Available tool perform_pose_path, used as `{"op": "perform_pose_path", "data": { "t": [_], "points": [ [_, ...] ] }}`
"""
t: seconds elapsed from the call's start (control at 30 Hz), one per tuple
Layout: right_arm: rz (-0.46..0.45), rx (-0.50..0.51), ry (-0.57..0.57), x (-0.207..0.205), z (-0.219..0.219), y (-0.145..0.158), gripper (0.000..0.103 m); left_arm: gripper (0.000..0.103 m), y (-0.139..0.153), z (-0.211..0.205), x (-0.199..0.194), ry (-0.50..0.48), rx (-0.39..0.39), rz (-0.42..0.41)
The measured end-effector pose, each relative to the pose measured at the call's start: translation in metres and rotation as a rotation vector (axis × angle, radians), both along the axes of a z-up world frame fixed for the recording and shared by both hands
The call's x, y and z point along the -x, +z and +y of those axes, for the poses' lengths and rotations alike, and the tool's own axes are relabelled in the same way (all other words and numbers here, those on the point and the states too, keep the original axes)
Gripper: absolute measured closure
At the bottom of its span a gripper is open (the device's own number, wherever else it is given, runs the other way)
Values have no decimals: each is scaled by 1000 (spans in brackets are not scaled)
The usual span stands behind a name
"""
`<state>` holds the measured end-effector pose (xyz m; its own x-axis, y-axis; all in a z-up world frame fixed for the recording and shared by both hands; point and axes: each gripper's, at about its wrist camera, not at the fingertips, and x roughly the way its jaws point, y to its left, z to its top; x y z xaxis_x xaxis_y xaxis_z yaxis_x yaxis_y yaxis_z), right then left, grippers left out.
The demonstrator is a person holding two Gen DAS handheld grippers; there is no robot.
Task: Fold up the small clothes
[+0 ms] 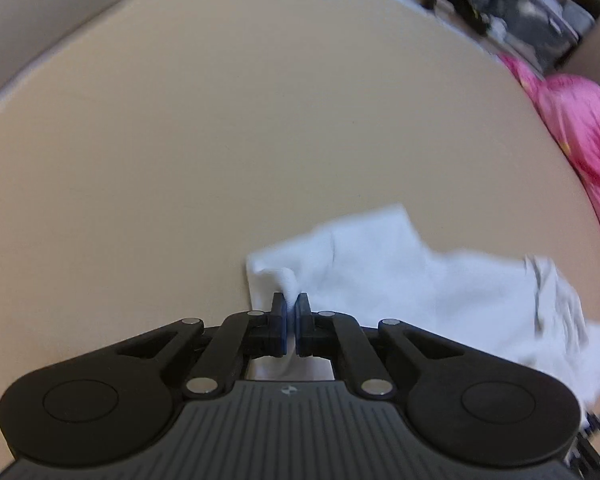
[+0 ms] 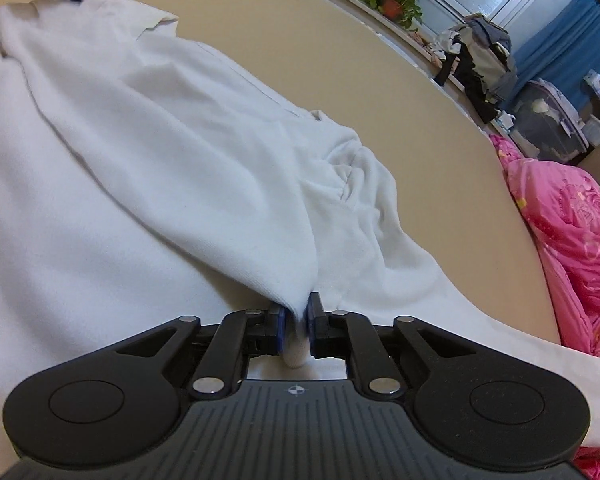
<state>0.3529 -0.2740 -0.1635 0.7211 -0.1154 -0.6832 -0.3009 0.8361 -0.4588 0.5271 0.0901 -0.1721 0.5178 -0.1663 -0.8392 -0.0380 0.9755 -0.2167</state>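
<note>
— Both tongs are clenched on cloth, yes? From the left wrist view, the left gripper (image 1: 291,312) pinches a small ridge of the white garment (image 1: 384,268) between its blue pads, near one corner that lies on the beige table (image 1: 180,140).

— Yes. That view is blurred on its right side, so I cannot say surely how the cloth runs there; it seems to pass off toward the pink quilt (image 1: 580,132).

— And the right wrist view?

— The right gripper (image 2: 295,322) also grasps a fold of the garment (image 2: 160,152), with a small roll of fabric pushed through behind the pads. The cloth spreads wide over the table (image 2: 300,52), wrinkled, with a sleeve or hem bunched just beyond the tips. In the far upper left corner I see the other tool, touching the cloth there.

— So how to do this step well?

— I think both hands should lift together and keep the edge between them tight, so the fold comes straight. The bunched part should be pulled flat first. Also keep the garment away from the quilt (image 2: 572,224), which lies just beside it.
</note>
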Motion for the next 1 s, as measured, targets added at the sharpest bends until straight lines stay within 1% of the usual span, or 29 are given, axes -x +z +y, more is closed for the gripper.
{"op": "perform_pose_path", "data": {
  "t": [0.07,0.1,0.13,0.17,0.2,0.23,0.27,0.3,0.33,0.37,0.4,0.43,0.47,0.53,0.57,0.6,0.67,0.7,0.73,0.8,0.83,0.87,0.9,0.97,1.0],
  "points": [
    [-96,0,11,1,2,14,99,100,20,3,-6,20,1,-82],
    [-125,-7,12,0,2,20,99,99,27,7,-12,29,-6,-104],
    [-147,-12,16,1,3,23,99,99,26,11,-11,35,-21,-108],
    [-147,-12,18,1,4,24,99,99,23,12,-16,38,-47,-96],
    [-106,-3,15,-1,5,19,99,93,16,12,-21,30,-76,-63],
    [-23,6,18,-2,5,9,97,86,8,11,-23,19,-113,-24],
    [66,11,23,-3,4,-1,90,77,1,11,-21,24,-167,7],
    [106,35,16,1,4,-11,87,57,-3,12,-18,39,-205,21],
    [59,42,21,8,4,-11,81,41,-4,16,-9,58,-211,14],
    [38,38,10,14,2,-8,64,36,-4,22,-1,75,-191,1],
    [34,2,-29,18,-3,-2,56,32,-1,29,12,91,-159,-11],
    [29,-50,-65,21,-9,5,48,31,1,36,24,98,-131,-21],
    [22,-110,-101,26,-16,12,47,30,4,42,39,101,-107,-30],
    [5,-197,-184,37,-27,24,46,22,8,48,70,106,-80,-39],
    [3,-254,-235,43,-33,29,46,20,9,48,85,102,-67,-38],
    [11,-333,-292,51,-39,32,46,18,10,48,105,88,-61,-34],
    [32,-468,-391,73,-53,33,46,18,8,45,142,60,-59,-10],
    [42,-521,-439,86,-56,32,45,18,6,45,161,37,-61,4],
    [52,-553,-477,97,-59,31,45,18,-1,42,177,16,-71,30],
    [76,-582,-541,125,-61,26,44,18,-16,34,207,-34,-89,91],
    [91,-586,-554,140,-60,24,43,18,-25,31,222,-51,-97,115],
    [107,-582,-557,155,-60,21,42,18,-30,28,235,-65,-122,107],
    [116,-573,-561,167,-60,19,41,18,-31,30,254,-84,-153,81],
    [150,-547,-573,186,-60,10,36,13,-35,25,274,-124,-190,81],
    [171,-547,-583,194,-62,4,36,9,-35,21,277,-138,-198,83]
  ]
}}
